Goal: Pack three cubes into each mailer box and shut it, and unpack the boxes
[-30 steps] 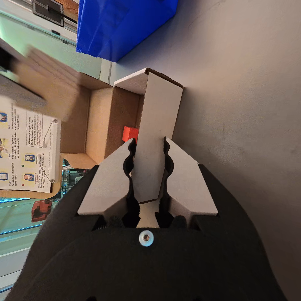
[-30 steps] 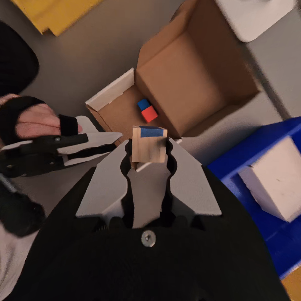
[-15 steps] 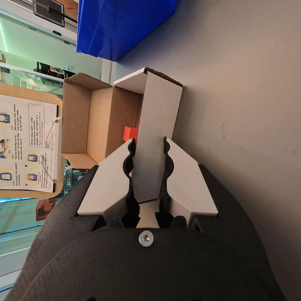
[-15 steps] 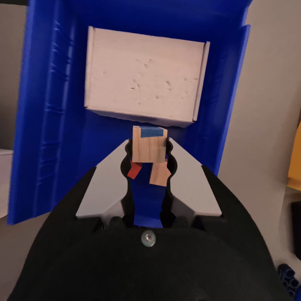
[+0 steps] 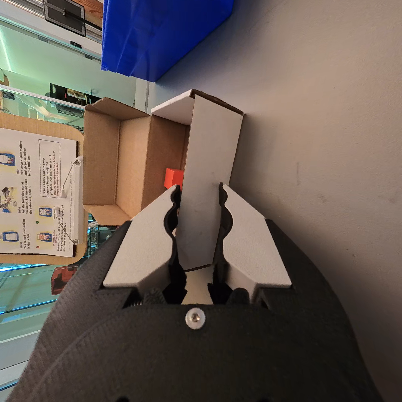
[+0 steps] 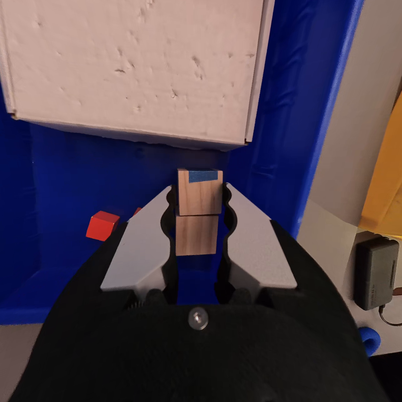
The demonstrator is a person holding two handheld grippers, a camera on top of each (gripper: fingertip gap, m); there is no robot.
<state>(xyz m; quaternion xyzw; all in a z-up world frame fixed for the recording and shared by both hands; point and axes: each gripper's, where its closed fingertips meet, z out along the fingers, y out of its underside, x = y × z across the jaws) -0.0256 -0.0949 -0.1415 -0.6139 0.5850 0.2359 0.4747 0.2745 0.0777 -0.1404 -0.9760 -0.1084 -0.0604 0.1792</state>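
Note:
In the left wrist view my left gripper (image 5: 199, 189) is shut on the white front wall of an open mailer box (image 5: 208, 165) that rests on the grey table. An orange-red cube (image 5: 173, 178) shows inside it, partly hidden by the wall. In the right wrist view my right gripper (image 6: 198, 188) is shut on a wooden cube with blue tape (image 6: 199, 191), held low inside a blue bin (image 6: 65, 174). A second wooden cube (image 6: 195, 235) lies just below it on the bin floor. A red cube (image 6: 102, 225) lies to the left. A shut white mailer box (image 6: 134, 65) fills the bin's far part.
The blue bin (image 5: 156, 32) stands beyond the open mailer in the left wrist view. An instruction sheet on a cardboard board (image 5: 39, 191) hangs at the left. In the right wrist view a yellow bin (image 6: 385, 178) and a dark power adapter (image 6: 376, 272) sit at the right. Across from one pair of fingers to the other is roughly 35 centimetres.
My right gripper has carried the taped wooden cube from above the open mailer to the blue bin and lowered it close to the bin floor. The left gripper has kept its hold.

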